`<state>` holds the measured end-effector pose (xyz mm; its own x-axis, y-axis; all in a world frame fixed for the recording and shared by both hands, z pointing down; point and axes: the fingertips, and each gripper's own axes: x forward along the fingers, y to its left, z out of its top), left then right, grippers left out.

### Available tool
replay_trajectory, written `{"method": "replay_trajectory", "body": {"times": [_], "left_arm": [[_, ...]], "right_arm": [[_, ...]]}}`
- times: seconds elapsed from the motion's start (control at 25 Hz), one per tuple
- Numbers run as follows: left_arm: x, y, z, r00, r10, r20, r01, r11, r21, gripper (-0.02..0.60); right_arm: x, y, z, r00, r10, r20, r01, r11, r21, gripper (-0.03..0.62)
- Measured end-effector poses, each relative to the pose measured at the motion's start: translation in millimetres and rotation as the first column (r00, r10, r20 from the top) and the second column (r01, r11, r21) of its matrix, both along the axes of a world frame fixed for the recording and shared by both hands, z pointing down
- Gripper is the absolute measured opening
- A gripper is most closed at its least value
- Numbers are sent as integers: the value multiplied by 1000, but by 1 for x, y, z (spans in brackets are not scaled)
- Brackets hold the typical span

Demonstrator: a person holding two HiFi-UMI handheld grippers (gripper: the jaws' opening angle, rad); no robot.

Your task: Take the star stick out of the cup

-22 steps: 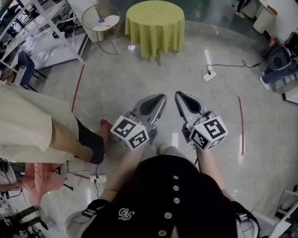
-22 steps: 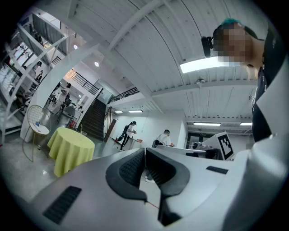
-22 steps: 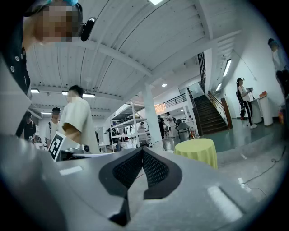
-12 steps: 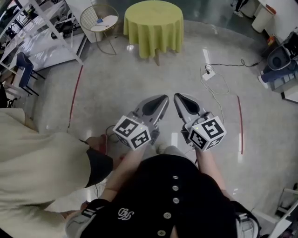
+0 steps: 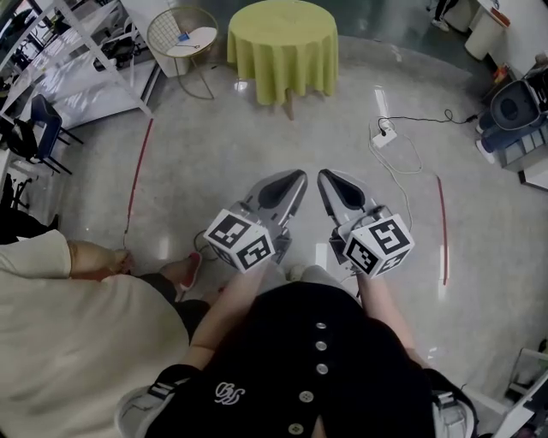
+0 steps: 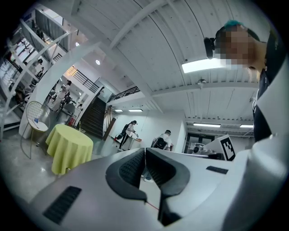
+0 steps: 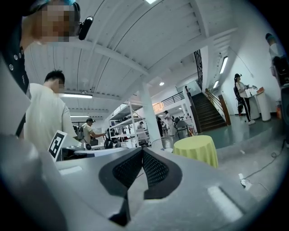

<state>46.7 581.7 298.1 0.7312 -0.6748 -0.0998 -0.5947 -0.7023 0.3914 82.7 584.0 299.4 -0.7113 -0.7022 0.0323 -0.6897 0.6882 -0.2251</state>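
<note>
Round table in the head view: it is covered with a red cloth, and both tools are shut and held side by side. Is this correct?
Not quite. The cloth on the round table is yellow-green, not red; the head view shows it. The rest stands: the left tool and the right tool are both shut and held side by side.

Star stick and cup in no view, left tool [image 5: 293,182], right tool [image 5: 329,180], jaws together

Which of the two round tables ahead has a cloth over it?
The larger table on the right, draped in yellow-green cloth. The smaller wire-framed table to its left has an uncovered white top.
</note>
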Motion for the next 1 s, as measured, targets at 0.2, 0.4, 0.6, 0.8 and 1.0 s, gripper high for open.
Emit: {"method": "replay_trajectory", "body": {"times": [0.2, 0.4, 0.6, 0.8, 1.0], "left_arm": [[13, -6, 11, 1000, 6, 2, -6, 1000, 5, 18], [20, -13, 11, 1000, -5, -7, 5, 1000, -27, 18], [16, -39, 17, 999, -11, -42, 10, 999, -37, 18], [5, -90, 27, 998, -19, -58, 16, 999, -48, 18], [-14, -149, 24, 998, -10, -62, 8, 1000, -27, 18]], "right_arm": [[9, -4, 8, 1000, -18, 13, 18, 1000, -17, 3], [18, -18, 19, 999, -16, 35, 18, 998, -59, 3], [14, -41, 28, 999, -16, 41, 19, 997, -71, 3], [7, -90, 40, 999, -9, 34, 12, 996, -92, 3], [-4, -151, 33, 998, 33, 53, -30, 998, -53, 3]]}}
